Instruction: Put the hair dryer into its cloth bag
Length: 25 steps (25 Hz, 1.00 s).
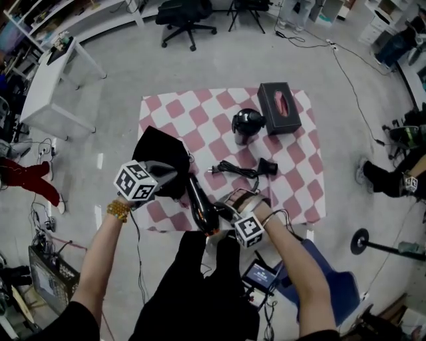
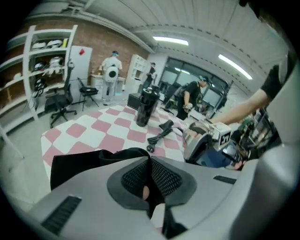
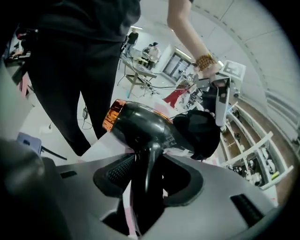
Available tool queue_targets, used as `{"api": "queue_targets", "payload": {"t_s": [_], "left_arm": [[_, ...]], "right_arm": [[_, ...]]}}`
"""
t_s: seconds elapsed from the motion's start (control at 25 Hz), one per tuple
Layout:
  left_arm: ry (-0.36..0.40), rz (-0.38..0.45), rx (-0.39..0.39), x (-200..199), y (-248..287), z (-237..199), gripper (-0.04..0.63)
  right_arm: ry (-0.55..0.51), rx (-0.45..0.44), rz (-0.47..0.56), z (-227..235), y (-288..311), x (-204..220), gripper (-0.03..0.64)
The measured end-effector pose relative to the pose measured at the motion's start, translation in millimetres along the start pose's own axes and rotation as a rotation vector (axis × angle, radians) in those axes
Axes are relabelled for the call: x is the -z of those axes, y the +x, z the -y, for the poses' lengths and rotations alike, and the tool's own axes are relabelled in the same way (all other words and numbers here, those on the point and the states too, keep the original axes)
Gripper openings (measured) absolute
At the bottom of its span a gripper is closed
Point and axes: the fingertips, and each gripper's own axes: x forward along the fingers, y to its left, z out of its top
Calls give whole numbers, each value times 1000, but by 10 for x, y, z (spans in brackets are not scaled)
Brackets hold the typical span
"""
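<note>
My left gripper (image 1: 165, 176) is shut on the edge of the black cloth bag (image 1: 160, 154), which lies over the left part of the checkered table (image 1: 200, 110). In the left gripper view the bag's (image 2: 79, 161) cloth is pinched between the pads of this gripper (image 2: 150, 187). My right gripper (image 1: 225, 212) is shut on the handle of the black hair dryer (image 1: 200, 202). The dryer (image 3: 140, 125) is held up, its orange rear end toward me and its nozzle toward the bag (image 3: 202, 131). The dryer's cord (image 1: 233, 170) trails across the table.
A black tumbler (image 1: 247, 125) and a dark tissue box (image 1: 279, 106) stand at the table's far right. A white side table (image 1: 56, 83) is to the left and an office chair (image 1: 186, 16) beyond. Another person's legs (image 1: 389, 176) show at the right edge.
</note>
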Motion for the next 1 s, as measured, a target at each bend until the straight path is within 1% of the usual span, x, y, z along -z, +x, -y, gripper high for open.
{"api": "queue_targets", "payload": {"t_s": [0.08, 0.12, 0.2, 0.28, 0.32, 0.4, 0.44, 0.48, 0.56, 0.6, 0.64, 0.72, 0.76, 0.8, 0.84, 0.88, 0.92, 1.0], "left_arm": [[150, -79, 10, 58, 119, 169, 31], [220, -105, 19, 70, 160, 264, 31], [336, -113, 64, 21, 205, 497, 31], [431, -102, 146, -67, 233, 788, 31], [470, -98, 195, -103, 255, 934, 31], [513, -97, 274, -130, 329, 1150, 31], [526, -103, 281, -117, 376, 1186, 31], [539, -110, 252, -93, 422, 1164, 31], [547, -110, 126, -41, 456, 990, 32], [530, -103, 59, -9, 430, 875, 32], [504, -96, -3, 35, 380, 761, 46], [439, -77, -104, 169, 236, 578, 118], [397, -58, -140, 244, 168, 519, 152], [352, -40, -168, 323, 120, 478, 170], [315, -29, -191, 405, 102, 445, 189], [294, -26, -211, 478, 114, 418, 198], [289, -25, -227, 522, 148, 401, 202], [302, -15, -243, 496, 236, 400, 202]], "right_arm": [[-70, 4, 15, 20, 16, -7, 186], [-97, 10, 24, 33, 25, -10, 186], [-127, 27, 43, 66, 40, -18, 186], [-131, 47, 43, 75, 80, 24, 186], [-127, 58, 36, 76, 106, 61, 186], [-107, 83, 7, 80, 175, 142, 189], [-88, 93, -17, 73, 223, 185, 189], [-62, 101, -43, 62, 276, 225, 189], [13, 120, -84, 64, 366, 269, 193], [49, 125, -102, 69, 400, 289, 193], [79, 130, -120, 77, 425, 310, 193], [133, 147, -149, 112, 456, 326, 193], [155, 157, -155, 145, 466, 308, 195], [165, 167, -158, 179, 478, 286, 193], [161, 178, -160, 208, 498, 272, 193], [149, 186, -160, 234, 517, 255, 193], [133, 191, -157, 263, 534, 227, 195], [109, 198, -148, 335, 576, 162, 198]]}}
